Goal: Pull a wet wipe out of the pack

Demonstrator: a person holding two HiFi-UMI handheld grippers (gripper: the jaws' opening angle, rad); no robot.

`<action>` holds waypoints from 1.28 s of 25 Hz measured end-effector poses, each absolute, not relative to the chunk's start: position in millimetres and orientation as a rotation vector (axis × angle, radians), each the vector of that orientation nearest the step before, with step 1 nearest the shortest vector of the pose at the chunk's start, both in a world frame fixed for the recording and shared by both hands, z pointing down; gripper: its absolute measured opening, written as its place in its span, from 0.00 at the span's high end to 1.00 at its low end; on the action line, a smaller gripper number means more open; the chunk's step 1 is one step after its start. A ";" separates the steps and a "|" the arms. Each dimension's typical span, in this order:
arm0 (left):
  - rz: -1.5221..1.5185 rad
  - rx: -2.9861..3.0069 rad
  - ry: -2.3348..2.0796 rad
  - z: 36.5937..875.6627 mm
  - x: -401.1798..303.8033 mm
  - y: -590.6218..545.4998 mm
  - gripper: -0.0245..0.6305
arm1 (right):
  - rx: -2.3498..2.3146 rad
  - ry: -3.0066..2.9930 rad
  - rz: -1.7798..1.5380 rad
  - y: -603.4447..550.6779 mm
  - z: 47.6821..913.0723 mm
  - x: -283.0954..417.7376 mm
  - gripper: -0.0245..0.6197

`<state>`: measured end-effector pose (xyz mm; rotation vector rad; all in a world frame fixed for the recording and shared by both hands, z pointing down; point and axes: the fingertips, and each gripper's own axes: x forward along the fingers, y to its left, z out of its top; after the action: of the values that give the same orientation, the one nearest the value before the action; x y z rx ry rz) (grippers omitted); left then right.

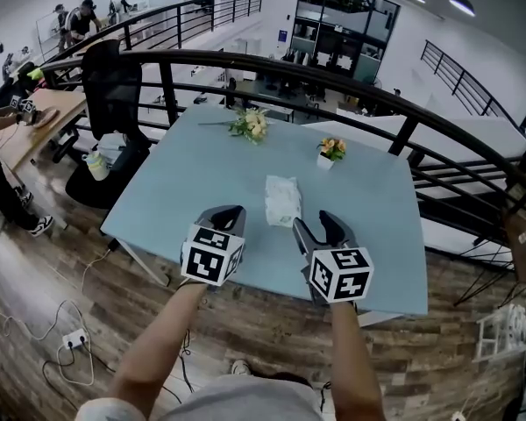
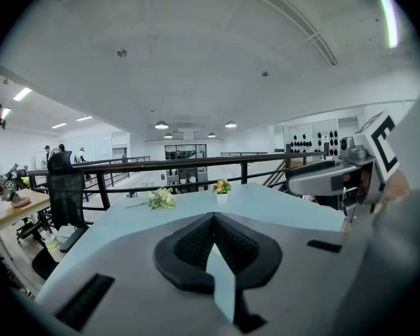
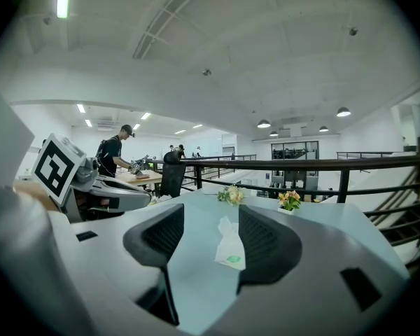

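The white wet wipe pack (image 1: 282,200) lies flat on the light blue table (image 1: 193,174), with a bit of wipe sticking up at its far end. My two grippers hover over the table's near edge, one on either side of the pack and just short of it. On the left, my left gripper (image 1: 231,213) is shut, its dark pads meeting at the tips (image 2: 211,219) with nothing between them. My right gripper (image 1: 318,224) is open; along its jaws (image 3: 210,222) the pack (image 3: 231,247) shows ahead on the table, apart from both pads.
Two small flower arrangements (image 1: 250,124) (image 1: 331,149) stand at the table's far side. A black railing (image 1: 351,73) curves behind the table. A black office chair (image 1: 114,86) stands at the left. People work at a wooden table (image 1: 44,117) further left.
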<state>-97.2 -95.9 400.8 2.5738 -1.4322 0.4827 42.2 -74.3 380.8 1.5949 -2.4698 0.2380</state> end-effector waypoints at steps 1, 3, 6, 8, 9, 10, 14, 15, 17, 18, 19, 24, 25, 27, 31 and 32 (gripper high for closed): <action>0.487 2.575 -1.432 401.4 -97.2 -97.1 0.97 | 1.597 -2.469 0.238 -75.4 380.9 42.3 0.61; 0.491 2.575 -1.434 402.9 -98.1 -99.4 0.97 | 1.600 -2.468 0.239 -77.4 381.9 42.2 0.61; 0.494 2.562 -1.439 406.3 -101.5 -102.2 0.97 | 1.603 -2.462 0.237 -78.9 383.9 41.2 0.61; 0.490 2.557 -1.439 407.5 -101.9 -104.7 0.97 | 1.606 -2.459 0.236 -81.6 384.8 41.6 0.61; 0.491 2.559 -1.438 408.1 -100.9 -106.0 0.97 | 1.607 -2.458 0.236 -83.2 385.4 42.6 0.61; 0.495 2.563 -1.435 408.9 -99.4 -107.1 0.97 | 1.608 -2.458 0.237 -84.8 386.1 43.7 0.61; 0.520 2.575 -1.427 413.0 -96.1 -114.7 0.97 | 1.604 -2.460 0.234 -94.0 388.9 44.1 0.61; 0.521 2.575 -1.428 413.5 -95.4 -118.1 0.98 | 1.600 -2.461 0.231 -97.5 389.5 44.2 0.61; 0.522 2.573 -1.430 414.9 -93.1 -126.8 0.97 | 1.596 -2.461 0.229 -106.1 391.1 46.0 0.61; 0.523 2.571 -1.430 415.9 -91.8 -131.9 0.98 | 1.596 -2.460 0.231 -110.9 392.3 47.5 0.61; 0.522 2.569 -1.431 417.0 -90.8 -137.7 0.97 | 1.597 -2.460 0.235 -116.4 393.6 48.9 0.61; 0.528 2.557 -1.427 423.5 -84.0 -173.8 0.97 | 1.598 -2.457 0.248 -151.5 400.3 56.3 0.61; 0.527 2.556 -1.427 423.9 -81.4 -181.9 0.98 | 1.597 -2.456 0.250 -159.3 401.2 58.6 0.61; 0.524 2.554 -1.427 423.3 -76.4 -197.8 0.98 | 1.595 -2.456 0.254 -175.0 401.8 63.2 0.61; 0.530 2.548 -1.433 420.2 -67.3 -226.8 0.98 | 1.591 -2.454 0.263 -204.8 400.2 73.6 0.61; 0.532 2.546 -1.437 419.6 -65.3 -233.7 0.98 | 1.588 -2.455 0.264 -211.9 399.7 76.1 0.61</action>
<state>-65.3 -233.7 419.6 2.5459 -1.4367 0.5318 76.1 -211.9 399.7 1.5884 -2.4554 0.2641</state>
